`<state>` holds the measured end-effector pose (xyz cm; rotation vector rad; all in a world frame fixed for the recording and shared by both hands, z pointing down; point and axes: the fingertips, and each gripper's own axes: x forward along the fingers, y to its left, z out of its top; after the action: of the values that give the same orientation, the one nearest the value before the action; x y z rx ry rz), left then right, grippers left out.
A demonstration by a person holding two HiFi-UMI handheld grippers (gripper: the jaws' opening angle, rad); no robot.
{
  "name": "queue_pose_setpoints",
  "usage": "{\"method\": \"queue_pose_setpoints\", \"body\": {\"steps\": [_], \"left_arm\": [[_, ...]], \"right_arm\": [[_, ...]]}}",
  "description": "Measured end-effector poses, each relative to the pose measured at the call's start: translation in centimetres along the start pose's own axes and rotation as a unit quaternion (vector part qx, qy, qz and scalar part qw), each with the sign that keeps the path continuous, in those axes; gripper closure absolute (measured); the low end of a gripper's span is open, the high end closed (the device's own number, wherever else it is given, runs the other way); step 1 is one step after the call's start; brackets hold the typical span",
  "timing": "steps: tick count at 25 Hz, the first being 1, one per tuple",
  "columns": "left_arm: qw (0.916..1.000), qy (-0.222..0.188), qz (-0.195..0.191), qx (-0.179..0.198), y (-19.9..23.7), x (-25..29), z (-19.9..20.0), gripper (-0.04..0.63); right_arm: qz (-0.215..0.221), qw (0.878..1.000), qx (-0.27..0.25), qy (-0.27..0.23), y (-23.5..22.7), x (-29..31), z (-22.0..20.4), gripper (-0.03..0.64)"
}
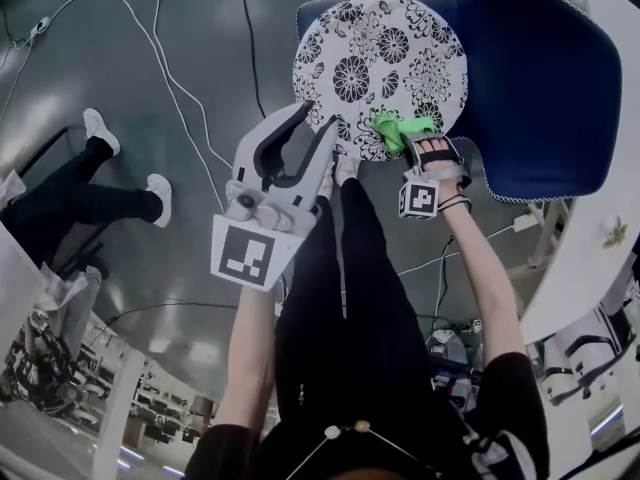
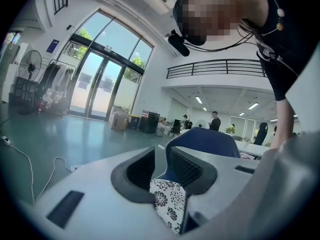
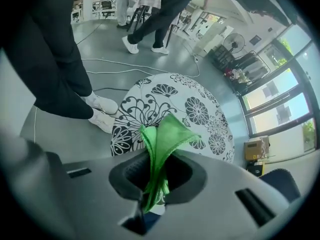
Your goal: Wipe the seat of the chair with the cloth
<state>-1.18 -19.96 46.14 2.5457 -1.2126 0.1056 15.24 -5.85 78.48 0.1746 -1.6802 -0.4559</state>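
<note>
The chair has a round seat patterned with black and white flowers and a blue back. A green cloth lies on the seat's near edge, and my right gripper is shut on it. In the right gripper view the cloth sticks up folded from between the jaws of the right gripper, just over the seat. My left gripper hovers by the seat's near left edge, open by a narrow gap with nothing in it. Through the gap of the left gripper I see the seat and the blue back.
My legs and white shoes stand right at the seat's front. Cables trail over the grey floor on the left. Another person's legs and white shoes are further left. A white table runs along the right beside the chair.
</note>
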Motion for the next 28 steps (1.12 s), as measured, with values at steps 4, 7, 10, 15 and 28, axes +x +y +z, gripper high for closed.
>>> {"method": "queue_pose_setpoints", "body": {"steps": [4,7,10,15,28], "left_arm": [[1.0,0.002,-0.004,0.001,-0.5,-0.2,0.2,0.494],[1.0,0.005,-0.006,0.001,-0.6,-0.2,0.1,0.494],[1.0,0.005,-0.006,0.002,-0.5,-0.4,0.0,0.494],[0.9999,0.007,-0.006,0.007,-0.5,-0.4,-0.4,0.497],[0.9971,0.015,0.004,0.074,-1.6,-0.3,6.5,0.55]], "right_arm": [[0.012,1.0,0.016,-0.001,2.1,-1.5,0.5,0.566],[0.034,0.999,0.013,-0.006,4.5,-2.2,1.0,0.566],[0.062,0.998,0.01,-0.011,7.1,-2.6,1.6,0.566],[0.036,0.998,0.048,-0.031,5.8,-4.2,2.9,0.566],[-0.214,0.876,0.407,-0.146,-21.0,-19.3,4.3,0.566]]}}
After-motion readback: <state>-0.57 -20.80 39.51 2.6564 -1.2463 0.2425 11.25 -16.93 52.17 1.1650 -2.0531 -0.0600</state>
